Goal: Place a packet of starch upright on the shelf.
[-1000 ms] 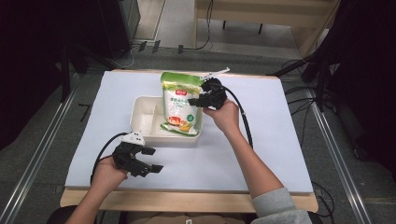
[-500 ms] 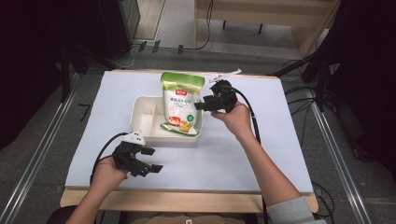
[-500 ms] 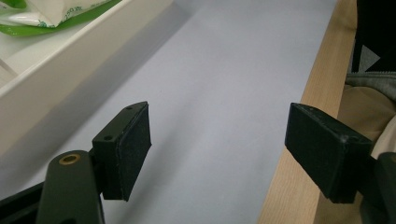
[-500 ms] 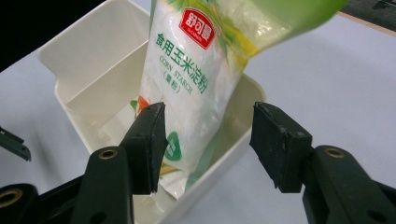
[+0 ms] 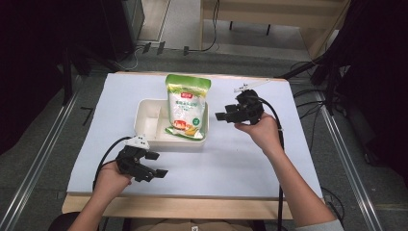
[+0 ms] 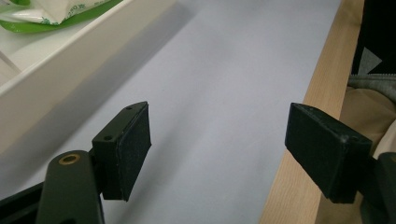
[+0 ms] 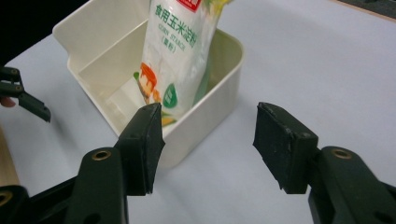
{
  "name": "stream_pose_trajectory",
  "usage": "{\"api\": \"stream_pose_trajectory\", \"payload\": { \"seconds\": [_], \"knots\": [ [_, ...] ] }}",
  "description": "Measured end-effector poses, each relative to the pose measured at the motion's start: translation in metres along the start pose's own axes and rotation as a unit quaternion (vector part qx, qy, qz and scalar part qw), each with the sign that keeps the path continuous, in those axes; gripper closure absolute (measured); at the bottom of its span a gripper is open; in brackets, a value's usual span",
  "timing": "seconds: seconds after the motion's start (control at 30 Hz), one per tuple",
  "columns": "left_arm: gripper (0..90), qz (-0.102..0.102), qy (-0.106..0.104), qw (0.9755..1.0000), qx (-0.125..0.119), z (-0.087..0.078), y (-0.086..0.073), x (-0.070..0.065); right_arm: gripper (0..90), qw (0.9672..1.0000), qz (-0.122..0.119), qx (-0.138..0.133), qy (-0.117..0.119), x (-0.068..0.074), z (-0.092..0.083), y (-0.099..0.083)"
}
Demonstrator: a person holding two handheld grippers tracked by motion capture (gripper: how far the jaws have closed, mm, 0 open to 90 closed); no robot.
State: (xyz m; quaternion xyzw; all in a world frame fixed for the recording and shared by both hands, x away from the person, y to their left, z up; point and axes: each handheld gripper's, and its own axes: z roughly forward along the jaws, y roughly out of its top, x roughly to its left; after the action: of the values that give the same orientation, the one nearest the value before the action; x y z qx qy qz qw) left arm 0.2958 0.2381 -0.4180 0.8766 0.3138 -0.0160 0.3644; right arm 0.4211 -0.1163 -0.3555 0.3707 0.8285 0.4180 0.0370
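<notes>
We see the starch pouch point(image 5: 186, 107) leaning in the right compartment of the white divided tray point(image 5: 150, 120), its top sticking out over the far rim, near the middle of the tabletop point(image 5: 250, 159). Just right of the tray, our right hand-held gripper point(image 5: 222, 117) hangs apart from the pouch; its jaws have just been opening and grasp nothing. At the near left, our left hand-held gripper point(image 5: 158, 164) rests wide open, empty.
</notes>
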Motion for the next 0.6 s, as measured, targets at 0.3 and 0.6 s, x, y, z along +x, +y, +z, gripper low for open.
{"api": "stream_pose_trajectory", "payload": {
  "seconds": [0.3,0.6],
  "knots": [
    [22.3,-0.004,0.001,1.0,-0.003,-0.002,-0.001,0.002,41.4,0.9999,0.006,-0.01,-0.009,0.002,-0.021,-0.027],
    [22.4,-0.005,0.003,1.0,-0.007,-0.003,-0.002,0.004,40.5,0.9997,0.021,-0.013,-0.006,0.002,-0.029,-0.063]
  ]
}}
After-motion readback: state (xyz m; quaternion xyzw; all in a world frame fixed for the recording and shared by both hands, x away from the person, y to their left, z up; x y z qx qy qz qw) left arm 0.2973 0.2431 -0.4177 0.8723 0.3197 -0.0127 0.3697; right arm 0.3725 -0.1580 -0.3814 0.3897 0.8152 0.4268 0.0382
